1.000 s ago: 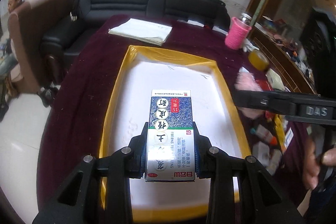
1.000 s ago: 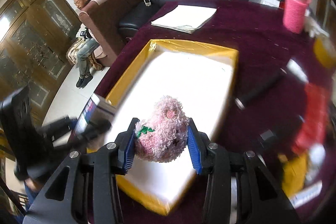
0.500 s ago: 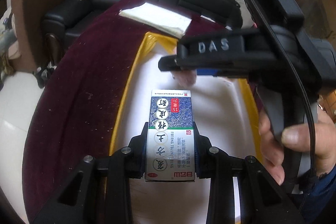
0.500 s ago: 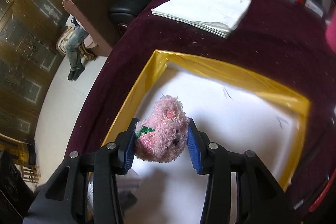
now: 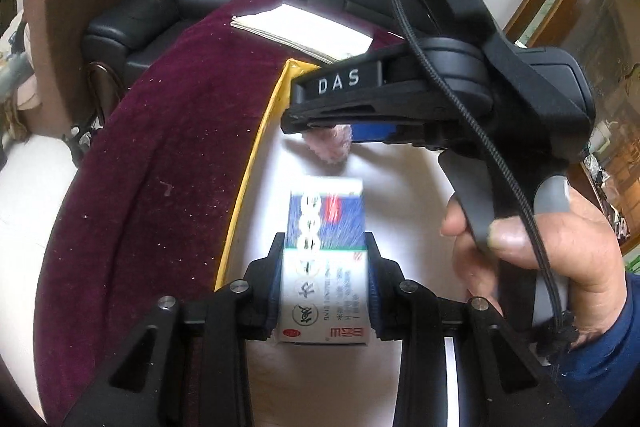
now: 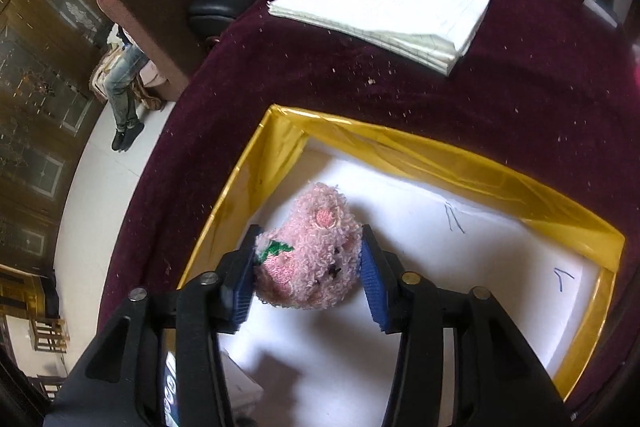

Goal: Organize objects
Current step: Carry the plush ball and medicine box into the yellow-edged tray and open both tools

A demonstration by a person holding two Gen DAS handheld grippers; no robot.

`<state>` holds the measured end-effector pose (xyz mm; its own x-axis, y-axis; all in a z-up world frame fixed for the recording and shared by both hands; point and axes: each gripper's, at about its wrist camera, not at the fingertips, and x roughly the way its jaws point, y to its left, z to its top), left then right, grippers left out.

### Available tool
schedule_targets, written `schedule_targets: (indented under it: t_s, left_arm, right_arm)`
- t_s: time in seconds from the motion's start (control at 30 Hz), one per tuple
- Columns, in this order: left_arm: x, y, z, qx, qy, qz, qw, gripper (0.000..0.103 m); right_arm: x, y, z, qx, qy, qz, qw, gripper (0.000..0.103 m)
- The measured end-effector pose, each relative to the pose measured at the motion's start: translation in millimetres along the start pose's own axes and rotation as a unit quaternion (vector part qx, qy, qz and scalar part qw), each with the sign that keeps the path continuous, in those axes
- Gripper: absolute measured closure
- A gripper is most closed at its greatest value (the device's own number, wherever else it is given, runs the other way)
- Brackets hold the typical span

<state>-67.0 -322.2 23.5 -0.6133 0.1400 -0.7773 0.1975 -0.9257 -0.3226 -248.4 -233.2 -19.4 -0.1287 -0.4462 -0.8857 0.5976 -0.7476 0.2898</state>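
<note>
We hold a blue-and-white medicine box (image 5: 324,259) clamped in our left gripper (image 5: 325,283) over the tray's (image 6: 440,155) white floor near its left yellow edge. Our right gripper (image 6: 308,267) squeezes a pink plush toy (image 6: 310,251) near the tray's far-left corner.

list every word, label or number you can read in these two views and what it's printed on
"DAS": white letters on the side of the right gripper, seen from the left wrist view.
Medicine box held in the left gripper: large Chinese characters and small Latin print, motion-blurred, not readable.
Stack of paper: faint handwriting, too small to read.
White tray floor: pen marks only, no words.
</note>
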Motion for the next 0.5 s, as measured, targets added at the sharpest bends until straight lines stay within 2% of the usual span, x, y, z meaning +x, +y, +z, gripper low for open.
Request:
schedule_targets:
  t_s: [0.03, 0.13, 0.33, 0.5]
  left_arm:
    - [-0.9, 0.0, -0.4, 0.000, -0.001, -0.004, 1.0000, 0.070]
    - [-5.0, 0.6, -0.9, -0.006, -0.008, -0.014, 0.9999, 0.061]
    - [-13.3, -2.9, -1.1, 0.006, -0.026, -0.031, 0.9992, 0.061]
    - [-29.6, -17.4, -3.0, 0.032, -0.048, -0.046, 0.9973, 0.061]
  right_arm:
    - [0.2, -1.0, 0.8, 0.002, 0.003, 0.001, 1.000, 0.047]
    - [-1.0, -5.4, 1.6, 0.013, 0.008, 0.006, 1.000, 0.045]
    - [-24.9, -14.0, -2.2, 0.022, -0.016, 0.021, 0.999, 0.044]
    - [-68.2, -21.8, -27.7, 0.021, -0.045, 0.040, 0.998, 0.044]
